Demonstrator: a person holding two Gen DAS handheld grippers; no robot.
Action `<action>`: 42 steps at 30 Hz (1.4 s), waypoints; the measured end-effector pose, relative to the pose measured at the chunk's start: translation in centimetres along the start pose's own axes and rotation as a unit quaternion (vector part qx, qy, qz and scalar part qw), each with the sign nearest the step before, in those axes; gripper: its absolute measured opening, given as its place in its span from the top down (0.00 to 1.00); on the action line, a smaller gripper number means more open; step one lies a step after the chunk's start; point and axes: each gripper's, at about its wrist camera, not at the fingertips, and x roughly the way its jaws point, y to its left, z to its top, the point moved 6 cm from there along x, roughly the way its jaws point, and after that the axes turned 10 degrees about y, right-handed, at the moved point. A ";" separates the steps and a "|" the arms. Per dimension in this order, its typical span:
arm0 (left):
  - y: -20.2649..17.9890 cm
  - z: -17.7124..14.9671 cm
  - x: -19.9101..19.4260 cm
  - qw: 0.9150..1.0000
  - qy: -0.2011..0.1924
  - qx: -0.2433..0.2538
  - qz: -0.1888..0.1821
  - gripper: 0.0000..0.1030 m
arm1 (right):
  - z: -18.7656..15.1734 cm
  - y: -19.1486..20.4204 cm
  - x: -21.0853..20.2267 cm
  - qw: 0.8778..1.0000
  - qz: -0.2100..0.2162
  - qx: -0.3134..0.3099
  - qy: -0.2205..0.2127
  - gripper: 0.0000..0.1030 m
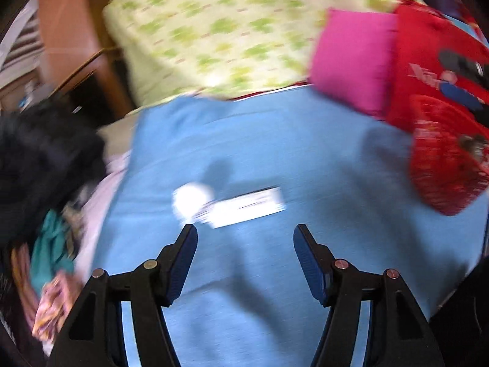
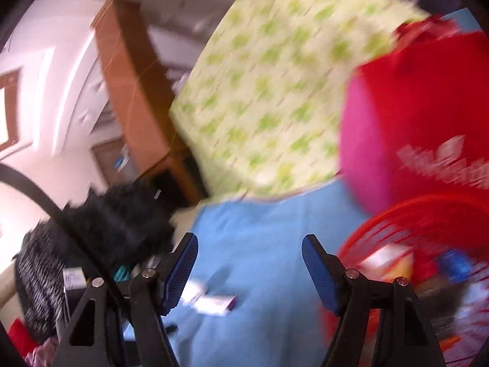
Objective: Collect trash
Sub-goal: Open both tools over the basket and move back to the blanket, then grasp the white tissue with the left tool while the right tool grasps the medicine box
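Observation:
Both views are blurred by motion. A crumpled white ball of paper (image 1: 192, 199) and a flat white printed wrapper (image 1: 248, 207) lie on a blue bedsheet (image 1: 275, 140). My left gripper (image 1: 245, 235) is open and empty, just short of them. In the right wrist view the wrapper (image 2: 211, 301) lies low, near the left finger. My right gripper (image 2: 249, 243) is open and empty above the sheet (image 2: 253, 238). A red mesh basket (image 2: 412, 244) with several pieces of trash in it sits at the right; it also shows in the left wrist view (image 1: 443, 159).
A folded green-patterned quilt (image 1: 232, 27) lies at the far end of the bed. A pink pillow (image 1: 351, 61) and a red printed pillow (image 1: 437, 61) sit at the right. Dark and colourful clothes (image 1: 45, 183) pile up at the left. A wooden cabinet (image 2: 131, 91) stands behind.

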 end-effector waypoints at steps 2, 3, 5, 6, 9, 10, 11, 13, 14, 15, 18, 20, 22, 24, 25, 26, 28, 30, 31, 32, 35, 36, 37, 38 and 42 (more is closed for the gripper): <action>2.6 -0.6 0.5 1.000 0.006 -0.019 0.015 0.36 | -1.1 1.6 3.5 0.998 0.009 -0.015 0.052 0.28; 3.4 -0.9 0.7 0.999 0.008 -0.025 0.020 0.36 | -1.6 2.1 4.9 0.997 0.010 -0.020 0.071 0.28; 5.1 -1.5 1.2 0.999 0.011 -0.039 0.025 0.36 | -2.7 3.2 8.2 0.993 0.016 -0.030 0.115 0.28; 5.5 -1.8 1.5 0.999 0.013 -0.044 0.024 0.36 | -3.1 3.5 9.6 0.990 0.020 -0.035 0.133 0.28; 6.4 -2.4 2.5 0.998 0.020 -0.054 0.021 0.36 | -4.6 4.6 13.8 0.982 0.032 -0.051 0.180 0.28; 7.0 -2.6 2.9 0.998 0.021 -0.056 0.020 0.36 | -5.2 5.0 15.4 0.977 0.037 -0.056 0.201 0.28; 7.4 -2.8 3.2 0.998 0.023 -0.058 0.018 0.36 | -5.6 5.1 16.6 0.974 0.039 -0.058 0.214 0.28; 8.1 -3.0 4.0 0.998 0.028 -0.059 0.014 0.36 | -6.6 5.7 19.5 0.965 0.040 -0.080 0.245 0.28; 8.5 -3.1 4.4 0.998 0.031 -0.060 0.013 0.36 | -7.0 5.8 20.9 0.961 0.037 -0.097 0.255 0.28; 8.8 -3.1 4.7 0.998 0.032 -0.061 0.011 0.36 | -7.4 5.8 21.8 0.958 0.037 -0.108 0.264 0.28; 10.0 -2.7 5.6 0.997 0.037 -0.064 0.005 0.36 | -8.5 5.9 25.4 0.943 0.044 -0.141 0.298 0.28; 10.9 -2.2 6.3 0.997 0.040 -0.066 -0.004 0.36 | -9.5 6.1 27.4 0.932 0.051 -0.161 0.321 0.28; 11.5 -1.6 6.9 0.997 0.042 -0.068 -0.016 0.36 | -10.5 6.3 29.1 0.919 0.057 -0.188 0.342 0.28; 11.8 -0.6 7.9 0.996 0.049 -0.064 -0.040 0.36 | -11.7 6.8 30.3 0.902 0.077 -0.208 0.371 0.28; 11.7 -0.2 8.3 0.996 0.051 -0.061 -0.048 0.36 | -12.2 7.0 30.7 0.896 0.080 -0.223 0.375 0.27; 11.6 0.6 8.8 0.995 0.052 -0.055 -0.060 0.36 | -12.5 7.3 30.8 0.894 0.080 -0.241 0.368 0.27; 11.0 2.0 10.0 0.994 0.057 -0.043 -0.086 0.36 | -13.0 7.8 30.7 0.887 0.087 -0.263 0.369 0.27; 10.2 3.5 11.4 0.991 0.065 -0.037 -0.107 0.36 | -13.4 7.9 30.5 0.885 0.074 -0.282 0.364 0.27; 9.9 4.0 11.9 0.990 0.069 -0.035 -0.116 0.36 | -13.5 7.9 30.3 0.882 0.070 -0.294 0.361 0.27; 9.5 4.6 12.7 0.988 0.077 -0.034 -0.133 0.36 | -13.6 7.8 30.2 0.880 0.063 -0.306 0.357 0.27; 8.2 6.2 15.8 0.979 0.115 -0.041 -0.164 0.39 | -13.8 7.1 30.4 0.876 0.026 -0.327 0.354 0.27; 8.1 6.5 16.7 0.977 0.126 -0.045 -0.164 0.48 | -13.8 7.1 30.8 0.876 0.021 -0.326 0.356 0.27; 7.9 6.6 17.3 0.976 0.134 -0.049 -0.164 0.56 | -13.7 7.0 31.0 0.877 0.016 -0.326 0.352 0.28; 7.9 6.8 18.2 0.974 0.145 -0.055 -0.166 0.58 | -13.7 6.9 31.2 0.878 0.012 -0.327 0.350 0.29; 8.3 6.7 19.7 0.966 0.162 -0.082 -0.182 0.72 | -14.0 6.7 31.8 0.877 0.006 -0.336 0.343 0.45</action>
